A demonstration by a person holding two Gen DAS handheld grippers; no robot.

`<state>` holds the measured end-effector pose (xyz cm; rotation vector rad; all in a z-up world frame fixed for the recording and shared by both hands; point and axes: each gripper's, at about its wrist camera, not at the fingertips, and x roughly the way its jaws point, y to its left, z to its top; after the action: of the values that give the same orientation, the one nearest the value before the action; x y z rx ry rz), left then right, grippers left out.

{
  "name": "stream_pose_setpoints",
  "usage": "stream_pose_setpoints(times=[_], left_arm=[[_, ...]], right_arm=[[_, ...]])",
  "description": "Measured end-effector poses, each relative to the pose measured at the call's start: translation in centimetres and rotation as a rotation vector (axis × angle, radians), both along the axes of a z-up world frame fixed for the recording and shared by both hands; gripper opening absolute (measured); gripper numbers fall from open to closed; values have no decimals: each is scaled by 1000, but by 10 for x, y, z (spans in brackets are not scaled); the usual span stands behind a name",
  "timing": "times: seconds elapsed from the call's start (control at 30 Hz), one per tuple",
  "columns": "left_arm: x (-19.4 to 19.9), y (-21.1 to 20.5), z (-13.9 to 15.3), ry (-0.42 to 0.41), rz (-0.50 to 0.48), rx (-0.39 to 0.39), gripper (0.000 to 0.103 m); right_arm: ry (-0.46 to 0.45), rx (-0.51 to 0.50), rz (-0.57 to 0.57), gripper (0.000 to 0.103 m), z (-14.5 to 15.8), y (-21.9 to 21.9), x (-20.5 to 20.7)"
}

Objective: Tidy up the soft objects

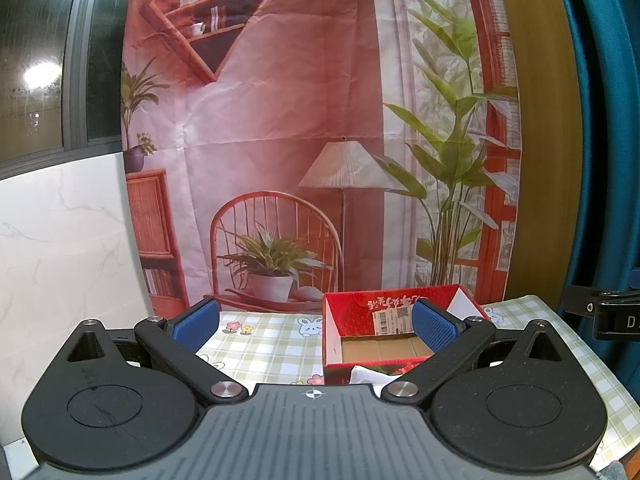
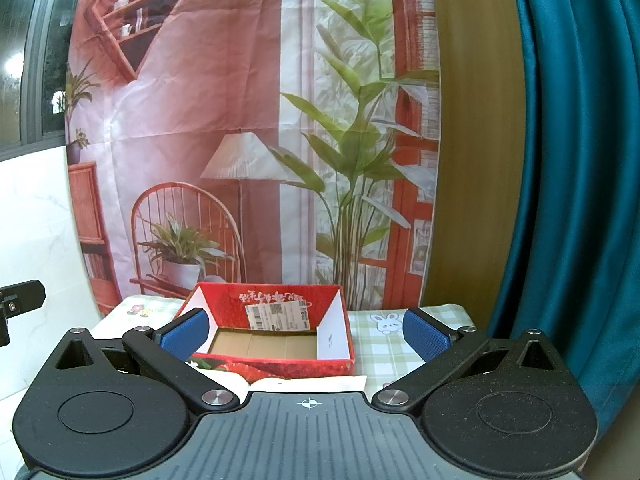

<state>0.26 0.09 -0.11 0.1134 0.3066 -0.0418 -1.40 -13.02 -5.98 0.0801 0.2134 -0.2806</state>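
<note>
One red box [image 2: 276,368] stands open-topped on the surface [image 2: 376,356], its bare cardboard floor showing and one white shipping label stuck on the inner far wall. Its long axis runs left to right across the right wrist view, the long red strawberry-printed side facing the cameras. One white soft thing [image 2: 304,384], only partly seen, lies flat on the surface just in front of that near side, its edge running parallel to the box; what it is cannot be told. In the left wrist view the same box [image 1: 340,320] sits right of centre, with a white scrap [image 1: 366,374] showing before it.

The left tool [image 1: 316,326] is spread wide with nothing between its two blue pads [image 1: 196,326]. The right tool [image 2: 306,332] is likewise spread wide and carries nothing, its two pads [image 2: 186,336] flanking the box.

The surface wears one green checked cloth with rabbits and flowers. Behind hangs one printed backdrop [image 2: 240,120], and one teal curtain [image 2: 580,160] to the right.
</note>
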Motion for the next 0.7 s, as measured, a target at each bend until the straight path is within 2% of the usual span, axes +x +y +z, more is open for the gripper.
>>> stream_pose_setpoints(times=[0.7], left_arm=[[0, 0, -2, 9, -3, -2, 103]], right_arm=[[2, 0, 1, 103, -1, 0, 0]])
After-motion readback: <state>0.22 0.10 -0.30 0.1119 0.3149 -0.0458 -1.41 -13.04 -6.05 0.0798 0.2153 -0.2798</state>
